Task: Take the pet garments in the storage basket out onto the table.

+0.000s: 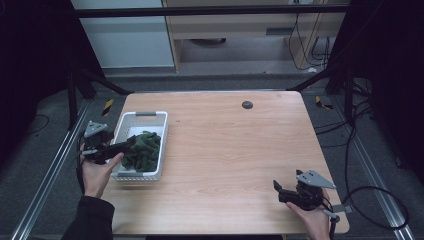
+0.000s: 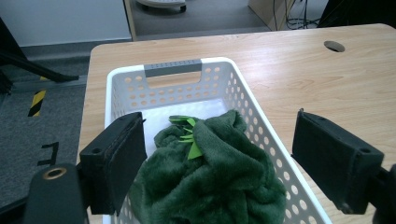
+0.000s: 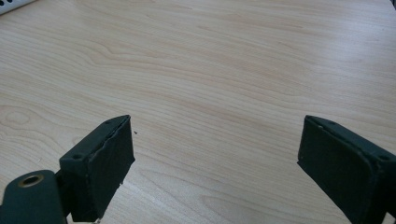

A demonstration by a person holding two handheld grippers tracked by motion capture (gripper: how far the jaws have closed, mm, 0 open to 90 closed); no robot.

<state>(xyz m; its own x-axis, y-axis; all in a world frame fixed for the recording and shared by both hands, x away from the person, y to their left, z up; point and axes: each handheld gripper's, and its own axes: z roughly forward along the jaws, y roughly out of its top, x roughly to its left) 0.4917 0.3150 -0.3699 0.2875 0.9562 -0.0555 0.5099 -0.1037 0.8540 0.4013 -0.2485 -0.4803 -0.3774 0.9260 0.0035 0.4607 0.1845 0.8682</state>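
A white perforated basket stands at the table's left side. A dark green plush cloth with a light green tag lies bunched inside it. My left gripper hovers over the basket's near left end, jaws wide open on either side of the cloth, gripping nothing. My right gripper is low over bare wood at the table's front right, open and empty.
The wooden table has a round dark cable hole near its far edge. Metal rails and cables run along the floor on both sides. The person's hands hold both grippers from the near edge.
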